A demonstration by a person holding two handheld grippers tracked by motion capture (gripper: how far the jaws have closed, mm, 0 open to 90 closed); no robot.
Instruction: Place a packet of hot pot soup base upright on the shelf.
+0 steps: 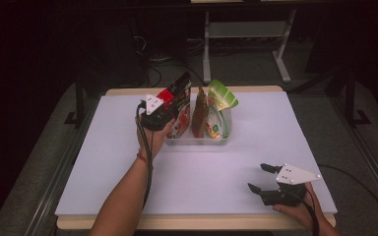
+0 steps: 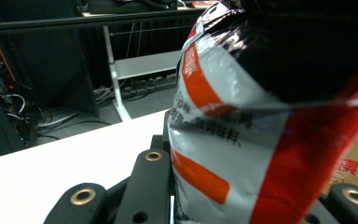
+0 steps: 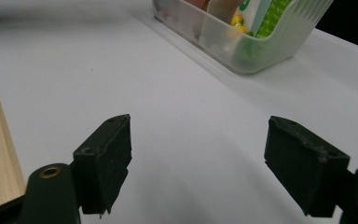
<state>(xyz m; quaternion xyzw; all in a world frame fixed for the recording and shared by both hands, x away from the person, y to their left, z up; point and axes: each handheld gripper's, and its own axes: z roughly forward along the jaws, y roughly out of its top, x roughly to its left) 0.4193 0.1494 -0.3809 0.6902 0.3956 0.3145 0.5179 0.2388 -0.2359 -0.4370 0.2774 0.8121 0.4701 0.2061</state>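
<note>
left gripper (image 1: 173, 101), above centre of the high view, is clamped on a red and black snack bag (image 1: 179, 105) held upright at the left end of the clear bin (image 1: 197, 141). right gripper (image 1: 262, 178), spread and empty, is kept well apart at lower right.

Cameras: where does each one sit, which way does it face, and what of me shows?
High view: above the near edge, facing forward-down; both forearms, left gripper at the red snack bag, right gripper.
Left gripper view: along its jaws, bag between them.
Right gripper view: low over the table, open jaws, toward the clear bin.
Shared: bin, bag.
</note>
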